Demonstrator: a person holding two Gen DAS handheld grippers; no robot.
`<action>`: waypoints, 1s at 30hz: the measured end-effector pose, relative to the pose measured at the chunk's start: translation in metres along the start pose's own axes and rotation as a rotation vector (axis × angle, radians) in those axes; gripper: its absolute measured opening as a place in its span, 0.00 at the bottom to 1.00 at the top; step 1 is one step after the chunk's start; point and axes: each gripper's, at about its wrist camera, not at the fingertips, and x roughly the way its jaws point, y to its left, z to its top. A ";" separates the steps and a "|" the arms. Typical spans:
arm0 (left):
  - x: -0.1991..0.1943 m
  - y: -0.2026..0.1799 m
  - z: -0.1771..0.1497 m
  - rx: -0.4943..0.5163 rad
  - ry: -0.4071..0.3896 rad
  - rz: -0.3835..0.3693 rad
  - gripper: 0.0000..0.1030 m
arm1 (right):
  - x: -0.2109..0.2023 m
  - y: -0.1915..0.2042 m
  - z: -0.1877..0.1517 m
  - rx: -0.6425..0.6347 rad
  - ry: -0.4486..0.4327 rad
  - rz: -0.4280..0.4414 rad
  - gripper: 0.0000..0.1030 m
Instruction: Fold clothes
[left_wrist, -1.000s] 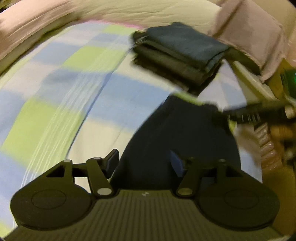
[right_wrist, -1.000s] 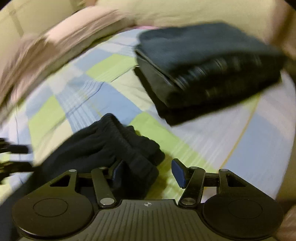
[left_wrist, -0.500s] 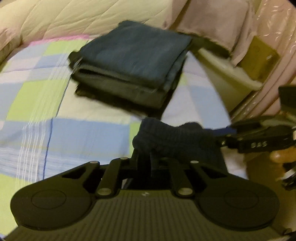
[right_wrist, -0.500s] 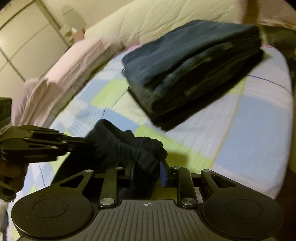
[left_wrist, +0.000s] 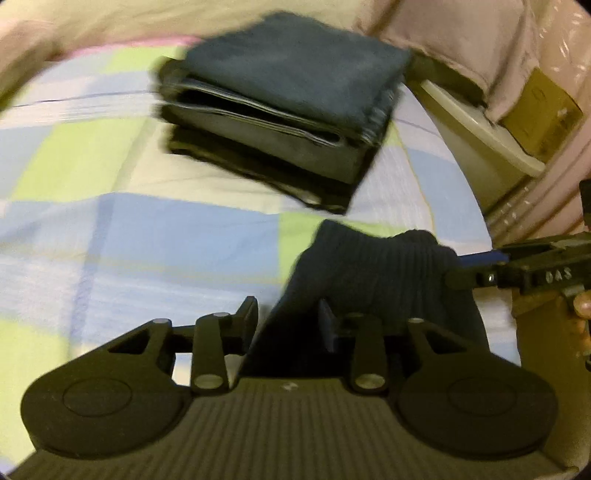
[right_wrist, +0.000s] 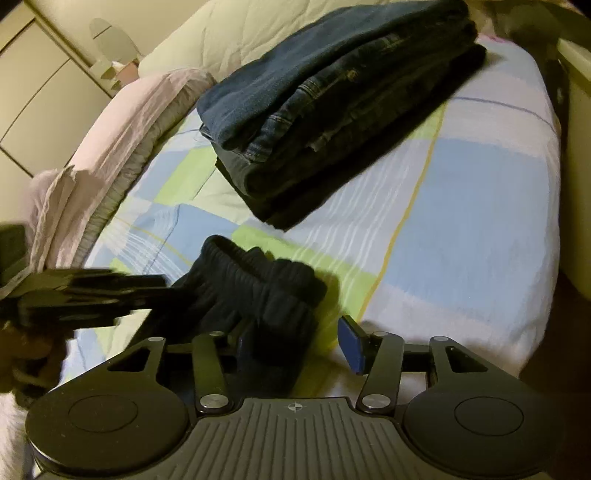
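Lying soft and limp, the ribbed dark garment (right_wrist: 258, 291) looks light; both the left gripper (left_wrist: 288, 321) and right gripper (right_wrist: 295, 343) stand spread at its waistband, the best hold.

A dark navy ribbed knit garment (right_wrist: 255, 291) lies bunched on the checked bedsheet (right_wrist: 461, 206) at the near side of the bed, its thick ribbed band raised into rounded folds and its lower part running out of view beneath the camera. Beyond it, apart from it, a stack of folded clothes (right_wrist: 343, 96) rests flat on the same sheet: a blue-grey piece on top, folded denim with visible seams under it, and darker layers at the bottom, edges roughly aligned.
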 end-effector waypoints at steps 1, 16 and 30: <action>-0.018 0.007 -0.010 -0.031 -0.011 0.036 0.33 | -0.003 0.003 -0.002 0.001 0.003 -0.001 0.50; -0.303 0.037 -0.410 -0.673 0.188 0.593 0.45 | -0.028 0.158 -0.114 -0.348 0.182 0.049 0.50; -0.421 0.058 -0.657 -0.853 0.069 0.590 0.45 | -0.013 0.436 -0.392 -1.049 0.368 0.343 0.50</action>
